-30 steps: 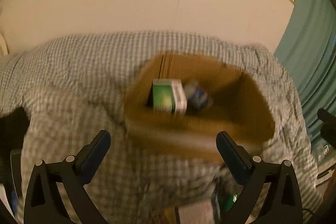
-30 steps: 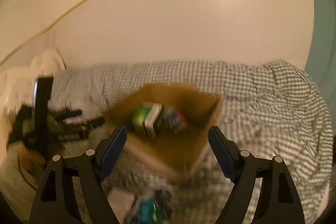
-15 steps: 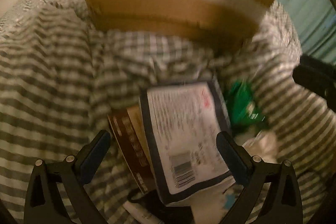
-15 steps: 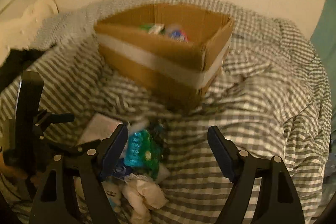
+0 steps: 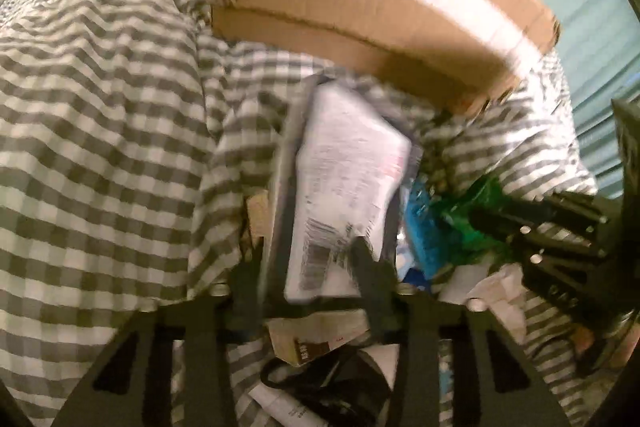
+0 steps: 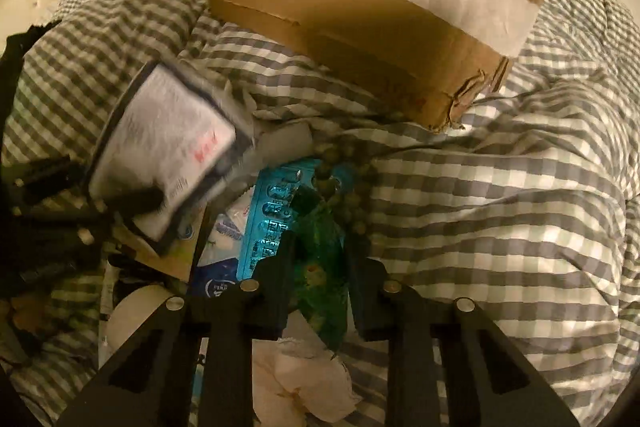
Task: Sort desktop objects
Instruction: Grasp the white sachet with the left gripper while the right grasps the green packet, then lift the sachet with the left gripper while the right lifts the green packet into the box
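Pouch [image 5: 344,195] label's barcode shows; text blurred, unreadable

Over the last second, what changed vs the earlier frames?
Both grippers dropped from facing the cardboard box to the pile in front of it. The left gripper went from wide open to closing on the white printed packet; the right gripper is closing around the green wrapper. The box on the checked blanket and the crumpled tissue stayed put.
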A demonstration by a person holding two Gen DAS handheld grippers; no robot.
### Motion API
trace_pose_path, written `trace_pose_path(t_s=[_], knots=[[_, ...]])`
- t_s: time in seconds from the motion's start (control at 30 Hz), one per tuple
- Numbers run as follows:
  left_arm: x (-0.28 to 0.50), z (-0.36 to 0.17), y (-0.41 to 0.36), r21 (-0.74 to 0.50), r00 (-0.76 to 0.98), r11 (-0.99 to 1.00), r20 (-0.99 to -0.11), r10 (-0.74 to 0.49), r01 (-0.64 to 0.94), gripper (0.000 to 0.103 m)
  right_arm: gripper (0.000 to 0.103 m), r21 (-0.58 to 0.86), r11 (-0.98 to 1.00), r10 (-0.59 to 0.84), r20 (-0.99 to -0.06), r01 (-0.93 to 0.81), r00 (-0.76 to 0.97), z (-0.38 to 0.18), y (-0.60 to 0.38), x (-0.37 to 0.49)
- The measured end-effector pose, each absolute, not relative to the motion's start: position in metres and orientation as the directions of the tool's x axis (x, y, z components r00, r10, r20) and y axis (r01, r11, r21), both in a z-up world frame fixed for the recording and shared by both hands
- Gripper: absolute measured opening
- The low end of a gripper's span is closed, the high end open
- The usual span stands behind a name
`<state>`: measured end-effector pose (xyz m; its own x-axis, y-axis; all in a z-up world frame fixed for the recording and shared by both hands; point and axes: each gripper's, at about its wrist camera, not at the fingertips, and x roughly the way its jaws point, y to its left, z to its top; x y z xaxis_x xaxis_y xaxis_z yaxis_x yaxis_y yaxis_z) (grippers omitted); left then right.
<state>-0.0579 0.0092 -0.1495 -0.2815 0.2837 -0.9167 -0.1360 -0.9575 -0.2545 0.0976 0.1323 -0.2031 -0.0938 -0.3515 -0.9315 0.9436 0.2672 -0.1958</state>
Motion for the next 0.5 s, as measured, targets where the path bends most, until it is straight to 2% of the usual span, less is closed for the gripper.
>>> trace_pose_path(t_s=[0.03,0.5], knots=[[-0.058,-0.144,0.008,-0.259,-0.296,-0.955,-0.909,0.292,-0.146,0.013,0.021,-0.205,0.268,-0.363,-0.927,0.941,-0.098,-0.200,0.135,0.099],[-0.056,-0.092,-0.015,-0.251,-0.422,-0.949,-0.852,0.310,-0.190,0.010,0.019,-0.155,0.214,-0.532,-0.846,0.964,-0.018,-0.137,0.163,0.098]])
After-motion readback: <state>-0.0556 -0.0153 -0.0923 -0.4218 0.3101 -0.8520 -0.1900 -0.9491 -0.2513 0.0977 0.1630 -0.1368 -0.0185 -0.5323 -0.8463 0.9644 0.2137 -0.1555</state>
